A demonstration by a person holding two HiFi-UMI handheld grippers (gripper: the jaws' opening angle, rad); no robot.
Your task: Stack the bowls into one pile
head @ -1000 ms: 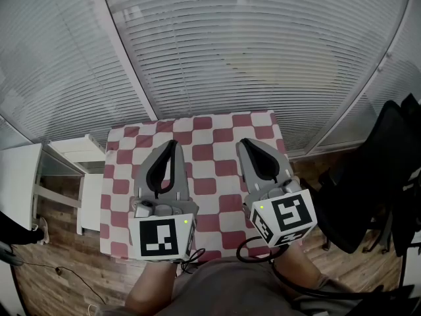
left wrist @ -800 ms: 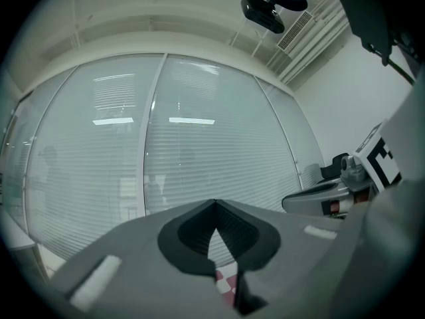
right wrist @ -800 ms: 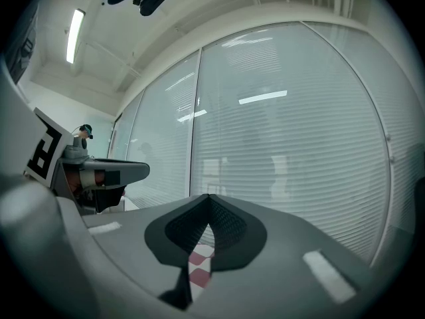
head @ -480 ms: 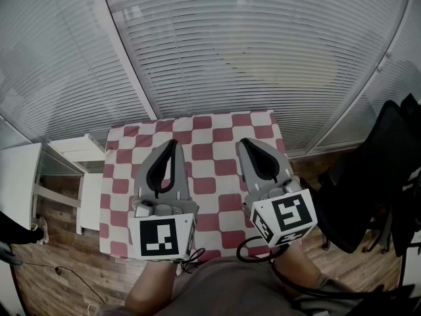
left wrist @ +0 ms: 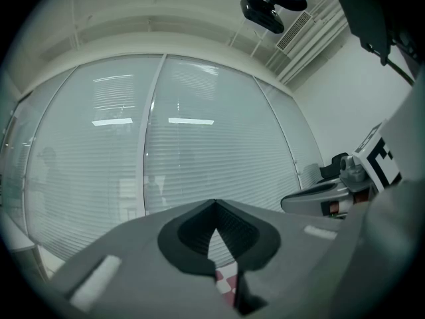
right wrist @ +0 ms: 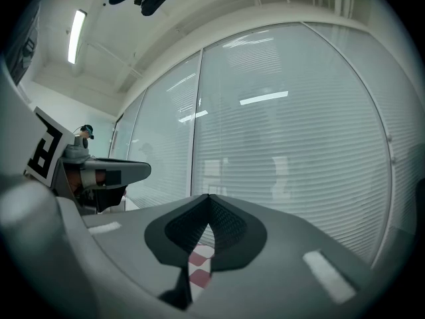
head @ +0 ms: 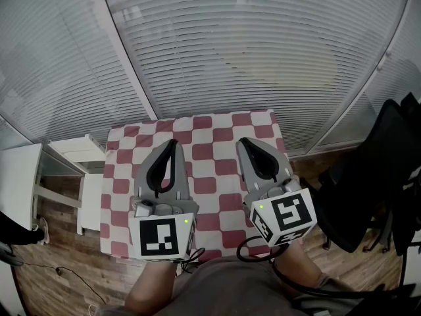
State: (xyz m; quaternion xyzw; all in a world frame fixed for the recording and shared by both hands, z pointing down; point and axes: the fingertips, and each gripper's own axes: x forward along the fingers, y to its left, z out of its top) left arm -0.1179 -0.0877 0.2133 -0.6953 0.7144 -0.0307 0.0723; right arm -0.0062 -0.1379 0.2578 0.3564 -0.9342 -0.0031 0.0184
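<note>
1. Window blinds (head: 250,51) fill the background behind a small table (head: 197,127). It is covered with a red-and-white checked cloth and stands on a wooden floor (head: 59,268).
2. Just beside the table's left edge stands a white shelf unit (head: 66,157). A black chair (head: 381,176) stands near its right side.
3. Above the left half of the cloth, the left gripper (head: 172,142) points away from the person. Its jaws are clenched, tips touching, with nothing held. Only a sliver of checked cloth shows through the gap behind the tips.
4. Above the right half, the right gripper (head: 243,141) points the same way. Its jaws are also closed tip to tip and grasp nothing.
5. Both grippers sit side by side, apart from each other.
6. No view shows the bowls, so their place cannot be told.
</note>
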